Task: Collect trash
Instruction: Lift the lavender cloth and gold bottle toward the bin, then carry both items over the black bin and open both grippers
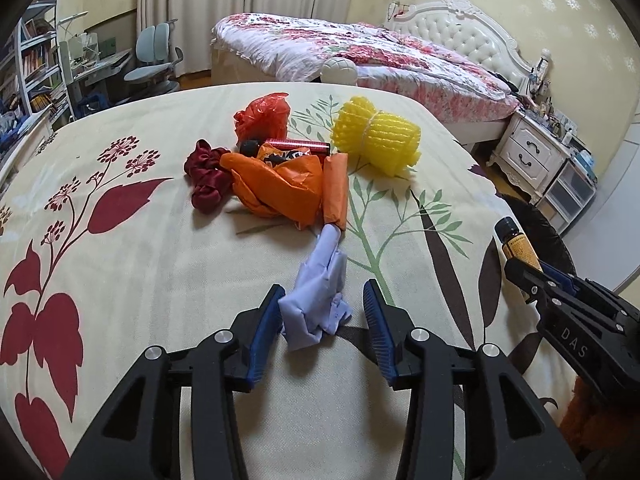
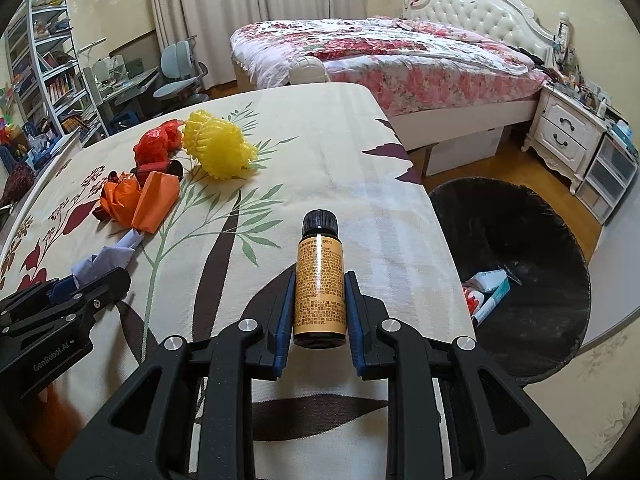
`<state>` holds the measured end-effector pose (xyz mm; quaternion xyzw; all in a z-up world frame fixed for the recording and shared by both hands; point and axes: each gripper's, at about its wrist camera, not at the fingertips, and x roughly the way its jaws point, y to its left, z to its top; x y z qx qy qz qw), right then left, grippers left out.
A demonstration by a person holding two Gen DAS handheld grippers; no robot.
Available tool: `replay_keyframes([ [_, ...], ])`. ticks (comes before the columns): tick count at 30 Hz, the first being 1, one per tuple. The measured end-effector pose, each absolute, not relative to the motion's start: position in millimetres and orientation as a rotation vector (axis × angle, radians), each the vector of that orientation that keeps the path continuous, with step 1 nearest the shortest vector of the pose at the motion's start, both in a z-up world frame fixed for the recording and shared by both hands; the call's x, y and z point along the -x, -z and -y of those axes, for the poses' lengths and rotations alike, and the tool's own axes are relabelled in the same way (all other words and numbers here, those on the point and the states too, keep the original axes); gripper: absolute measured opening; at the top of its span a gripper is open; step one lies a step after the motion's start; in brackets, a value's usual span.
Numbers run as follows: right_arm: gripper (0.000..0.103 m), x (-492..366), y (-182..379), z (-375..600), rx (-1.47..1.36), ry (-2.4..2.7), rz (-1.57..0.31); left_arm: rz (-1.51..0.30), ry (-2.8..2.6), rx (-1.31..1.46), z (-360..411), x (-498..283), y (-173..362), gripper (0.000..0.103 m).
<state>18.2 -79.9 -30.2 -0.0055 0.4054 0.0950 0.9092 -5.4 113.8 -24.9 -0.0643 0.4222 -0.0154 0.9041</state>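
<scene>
right claw [image 2: 316,300] grips small bottle [image 2: 319,280] over the desk [image 2: 340,140] | carry it right — drop in black bin [image 2: 520,320] | left claw [image 1: 324,312] open around blue paper wad [image 1: 320,300] — squeeze gently

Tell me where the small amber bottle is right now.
The amber bottle is clamped between the right gripper jaws above the floral table's right edge, beside the black trash bin.
</scene>
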Motion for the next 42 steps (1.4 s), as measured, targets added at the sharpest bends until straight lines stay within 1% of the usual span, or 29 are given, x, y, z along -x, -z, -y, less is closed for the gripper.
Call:
replay_keyframes([
  [3,0.023,-18.5,30.8,78.5,0.012,-0.2,-0.839,-0.873,0.037,0.123,-114.3,2.6,25.1,0.042],
  [4,0.023,-18.9,30.9,77.9,0.013,-0.201,-0.84,-0.871,0.034,0.114,-113.9,2.9,25.0,0.039],
  [5,0.023,-18.9,30.9,77.6,0.014,-0.202,-0.84,-0.87,0.033,0.104,-112.4,3.2,25.2,0.03],
  [8,0.023,-18.8,31.3,77.1,0.014,-0.203,-0.841,-0.864,0.047,0.09,-111.3,6.1,25.0,0.026],
  [22,0.023,-13.8,24.8,83.2,0.001,-0.195,-0.821,-0.822,0.092,0.079,-94.7,23.1,9.1,0.026],
  [29,0.023,-15.0,13.9,108.7,-0.02,-0.14,-0.793,-0.794,0.13,0.063,-64.5,11.3,1.9,0.026],
  [42,0.023,-29.5,7.5,186.9,-0.074,0.039,-0.758,-0.761,0.243,0.014,15.1,-28.4,-0.6,0.026],
])
